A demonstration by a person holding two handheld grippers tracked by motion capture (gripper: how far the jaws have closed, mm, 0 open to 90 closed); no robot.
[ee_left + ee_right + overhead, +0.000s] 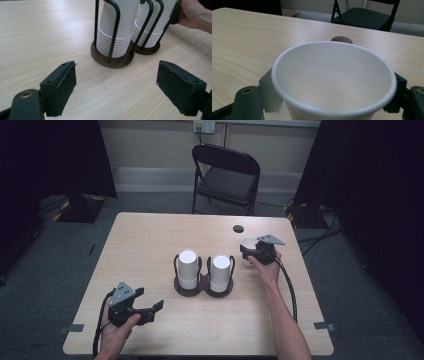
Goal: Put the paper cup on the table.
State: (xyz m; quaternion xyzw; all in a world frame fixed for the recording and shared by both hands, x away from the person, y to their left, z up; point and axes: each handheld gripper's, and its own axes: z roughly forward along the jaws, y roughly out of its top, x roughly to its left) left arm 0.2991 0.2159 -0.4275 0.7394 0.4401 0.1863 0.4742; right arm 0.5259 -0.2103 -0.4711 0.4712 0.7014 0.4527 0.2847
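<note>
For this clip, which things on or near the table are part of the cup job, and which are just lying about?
In the job:
- paper cup between the right gripper's jaws
- two cup stacks in the holder
- left gripper, open, idle

Lying about:
- folding chair
- round hole in the table

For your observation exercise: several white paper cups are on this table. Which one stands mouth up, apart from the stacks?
The single paper cup between the right tongs, near the table's far right corner. The others sit nested upside down in the two-post cup holder.

The left gripper (pixel 150 309) rests low with jaws wide apart; the right gripper's (pixel 246 251) jaws flank something.
</note>
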